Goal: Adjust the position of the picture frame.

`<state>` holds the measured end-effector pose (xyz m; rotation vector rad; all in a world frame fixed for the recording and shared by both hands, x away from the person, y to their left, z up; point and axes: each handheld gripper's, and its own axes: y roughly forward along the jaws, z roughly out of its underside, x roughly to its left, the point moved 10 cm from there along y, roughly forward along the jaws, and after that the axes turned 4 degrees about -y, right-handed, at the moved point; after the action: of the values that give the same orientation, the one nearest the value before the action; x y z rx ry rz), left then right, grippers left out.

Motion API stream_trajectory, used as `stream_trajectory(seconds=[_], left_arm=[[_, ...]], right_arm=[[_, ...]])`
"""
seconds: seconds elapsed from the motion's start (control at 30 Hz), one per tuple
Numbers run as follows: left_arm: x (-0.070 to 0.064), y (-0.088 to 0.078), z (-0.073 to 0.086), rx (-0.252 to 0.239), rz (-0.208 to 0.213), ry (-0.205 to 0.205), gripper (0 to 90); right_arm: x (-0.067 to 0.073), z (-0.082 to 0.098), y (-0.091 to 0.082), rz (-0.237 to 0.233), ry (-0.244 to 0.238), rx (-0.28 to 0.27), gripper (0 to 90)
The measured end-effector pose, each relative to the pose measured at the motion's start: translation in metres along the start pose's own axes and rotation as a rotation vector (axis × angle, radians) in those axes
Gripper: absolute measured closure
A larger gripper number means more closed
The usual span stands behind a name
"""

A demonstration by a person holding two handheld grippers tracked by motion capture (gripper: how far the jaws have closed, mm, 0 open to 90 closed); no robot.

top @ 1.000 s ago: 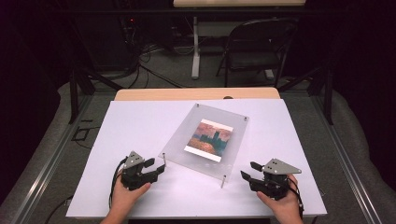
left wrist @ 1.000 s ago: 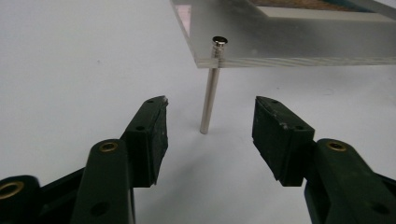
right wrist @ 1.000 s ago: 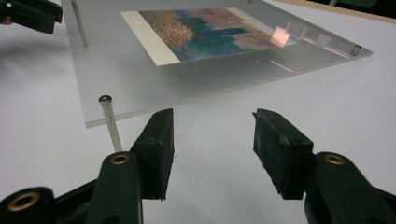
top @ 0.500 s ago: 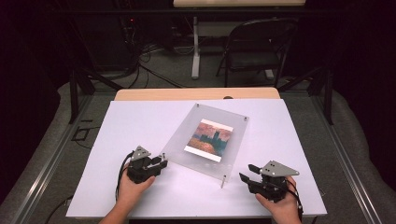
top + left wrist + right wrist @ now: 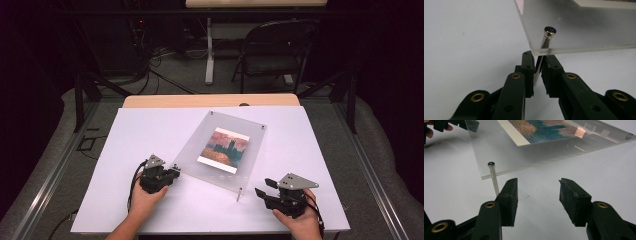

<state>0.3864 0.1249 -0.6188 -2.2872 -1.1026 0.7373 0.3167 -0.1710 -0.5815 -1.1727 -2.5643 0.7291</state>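
Frame: clear acrylic plate on metal pegs, sunset picture inside.
Left gripper: jaws just closed, clamped on seven o'clock peg.
Right gripper: jaws apart, empty.

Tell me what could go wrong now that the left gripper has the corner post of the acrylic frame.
The left gripper, whose jaws have just been closing, pinches only the thin metal post; it might slip or bend. The acrylic frame stands on such posts, so pulling could tip it. The right gripper is open and apart, giving no support.
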Motion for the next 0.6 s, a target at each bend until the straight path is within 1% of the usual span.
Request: stream_trajectory(seconds=[0.17, 0.27, 0.4, 0.53, 0.6], left_arm=[[-0.001, 0.0, 0.0, 0.003, -0.015, 0.005, 82.9], [-0.001, 0.0, -0.001, 0.003, -0.02, 0.015, 83.5], [-0.001, 0.0, -0.001, 0.004, -0.016, 0.011, 83.7], [-0.001, 0.001, -0.001, 0.001, -0.011, 0.002, 83.6], [-0.001, 0.001, -0.001, 0.006, -0.002, 0.005, 83.6]], right_arm=[[0.001, 0.001, 0.0, -0.008, 0.008, 0.006, 51.3], [0.002, 0.002, 0.0, -0.018, 0.015, 0.011, 53.5], [0.003, 0.004, 0.002, -0.024, 0.015, 0.026, 55.6], [0.008, 0.006, 0.005, -0.041, -0.001, 0.043, 57.7], [0.011, 0.007, 0.007, -0.05, -0.008, 0.045, 58.2]])
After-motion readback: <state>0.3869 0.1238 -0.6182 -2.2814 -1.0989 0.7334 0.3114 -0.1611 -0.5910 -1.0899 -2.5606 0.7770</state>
